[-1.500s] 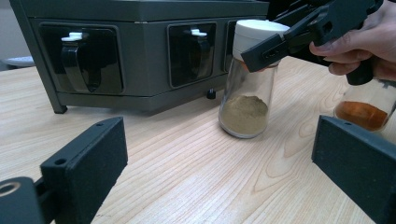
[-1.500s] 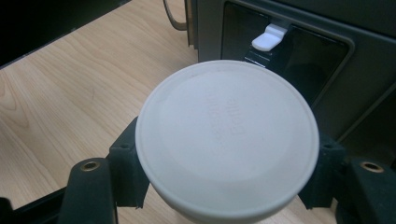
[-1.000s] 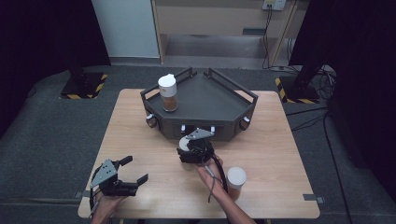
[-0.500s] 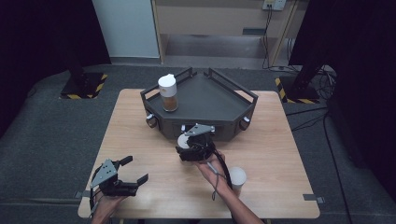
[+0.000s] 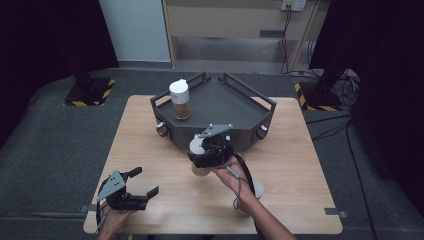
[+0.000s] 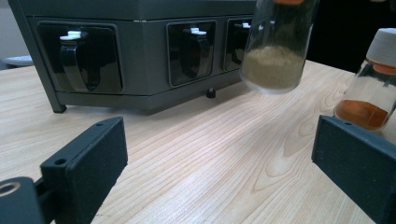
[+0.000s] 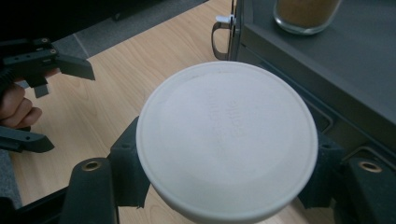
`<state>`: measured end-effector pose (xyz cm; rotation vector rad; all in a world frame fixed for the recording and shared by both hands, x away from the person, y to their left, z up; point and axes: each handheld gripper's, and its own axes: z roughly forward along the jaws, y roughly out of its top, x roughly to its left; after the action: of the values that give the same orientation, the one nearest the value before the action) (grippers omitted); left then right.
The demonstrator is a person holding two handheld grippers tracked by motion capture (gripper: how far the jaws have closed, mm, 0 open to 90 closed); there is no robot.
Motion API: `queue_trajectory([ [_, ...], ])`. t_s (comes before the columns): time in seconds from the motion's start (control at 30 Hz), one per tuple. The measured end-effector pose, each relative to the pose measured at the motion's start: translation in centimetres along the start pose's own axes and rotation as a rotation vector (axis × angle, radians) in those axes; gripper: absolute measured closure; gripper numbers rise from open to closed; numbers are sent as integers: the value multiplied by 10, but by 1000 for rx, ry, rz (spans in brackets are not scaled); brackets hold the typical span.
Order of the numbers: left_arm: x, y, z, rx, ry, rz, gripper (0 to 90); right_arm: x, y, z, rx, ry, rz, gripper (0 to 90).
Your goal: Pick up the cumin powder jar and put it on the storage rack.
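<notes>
From the high view the right hand-held gripper (image 5: 202, 150) pinches a white-capped jar (image 5: 199, 156) just before the grey tray (image 5: 225, 100), the left gripper view shows it off the tabletop (image 6: 196, 154) beyond spread jaws, and the right gripper view shows its cap (image 7: 227, 140) clamped, so it could clip the tray's front.

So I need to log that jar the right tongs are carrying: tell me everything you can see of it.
The jar is clear, glass-like, with a round white lid, and roughly the bottom third holds pale tan powder. It hangs upright, slightly tilted, off the wooden table, in front of the dark grey tray. The right tongs are shut on it just under the lid, the black pads pressing each side.
</notes>
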<state>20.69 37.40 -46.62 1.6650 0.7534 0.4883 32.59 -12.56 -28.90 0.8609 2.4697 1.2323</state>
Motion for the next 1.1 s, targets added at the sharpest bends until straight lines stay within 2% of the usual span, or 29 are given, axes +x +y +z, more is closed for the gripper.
queue_trajectory([
  [0.4, 0, 0, 1, 4, -2, -1, 24, -21, 24, -24, -12, 8, -15, 337],
  [0.6, 1, 0, 1, 5, -4, -2, 24, -31, 38, -34, -16, -6, -13, 338],
  [1.1, 1, 0, 1, 5, -6, -9, 24, -54, 79, -44, -7, -49, -28, 337],
])
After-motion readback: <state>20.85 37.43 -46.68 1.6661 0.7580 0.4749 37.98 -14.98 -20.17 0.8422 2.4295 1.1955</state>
